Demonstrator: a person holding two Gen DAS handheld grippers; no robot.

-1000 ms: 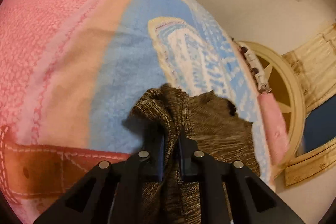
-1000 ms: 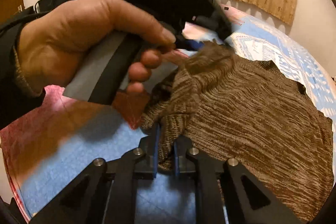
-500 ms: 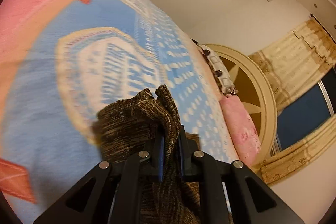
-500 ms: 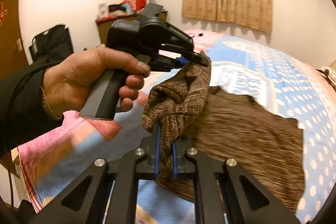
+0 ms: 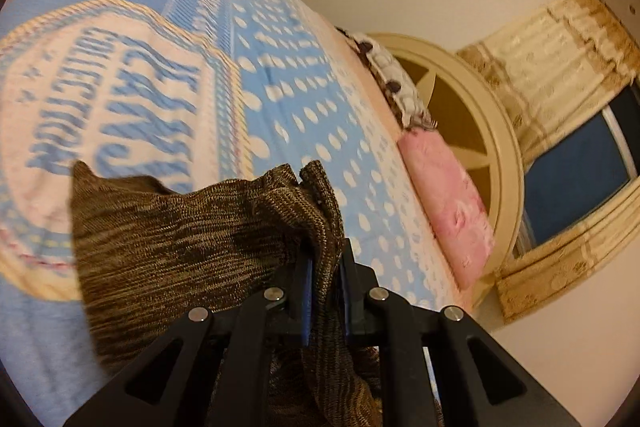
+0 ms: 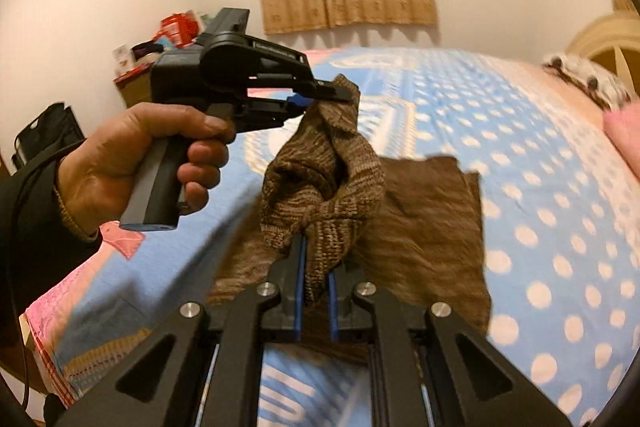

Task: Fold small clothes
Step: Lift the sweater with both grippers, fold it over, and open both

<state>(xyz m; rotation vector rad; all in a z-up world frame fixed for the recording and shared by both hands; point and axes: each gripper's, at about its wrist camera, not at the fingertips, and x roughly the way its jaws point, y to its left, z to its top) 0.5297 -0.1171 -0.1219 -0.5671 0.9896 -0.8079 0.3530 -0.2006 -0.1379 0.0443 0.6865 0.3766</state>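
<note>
Right wrist view gives me the brown knit garment (image 6: 420,227) lifted off the bed (image 6: 540,187), its far half lying flat on the blue dotted blanket. My right gripper (image 6: 316,291) is clamped on a bunched fold of the ribbed, marled knit; my left gripper (image 6: 340,93), held in a hand (image 6: 132,163), pinches another corner above it. Left wrist view shows the same pinch (image 5: 324,267), with a pink pillow (image 5: 444,203) against the round cream headboard (image 5: 508,163).
</note>
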